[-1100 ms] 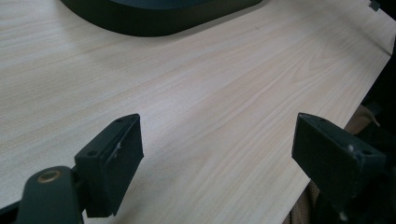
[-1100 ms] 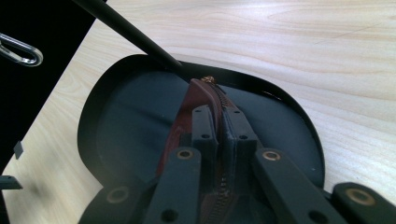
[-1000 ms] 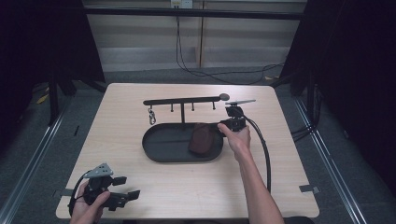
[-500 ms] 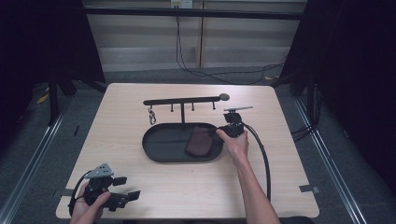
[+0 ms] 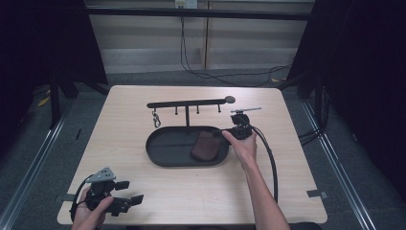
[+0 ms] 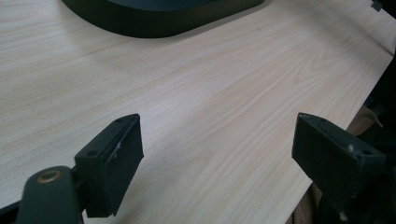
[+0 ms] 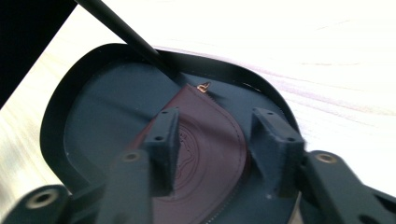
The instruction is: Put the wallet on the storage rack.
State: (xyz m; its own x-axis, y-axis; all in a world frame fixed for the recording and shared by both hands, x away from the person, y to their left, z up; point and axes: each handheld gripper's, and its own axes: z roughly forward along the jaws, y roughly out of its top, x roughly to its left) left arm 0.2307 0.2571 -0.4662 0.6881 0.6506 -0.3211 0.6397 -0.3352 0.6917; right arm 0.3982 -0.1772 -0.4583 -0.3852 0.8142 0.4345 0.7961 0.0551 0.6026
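The right tool (image 7: 217,140) has just been opening; its jaws straddle the brown pouch (image 7: 205,154) without pressing it. The pouch lies in the black tray (image 5: 163,148). The left tool (image 6: 219,158) stands wide open, empty, over the counter (image 5: 143,201).

No text, number or brand can be read in these pictures. The dark red pouch (image 7: 205,140) in the black tray (image 7: 60,140) carries a round embossed stamp, but its letters are too faint and half hidden to make out.
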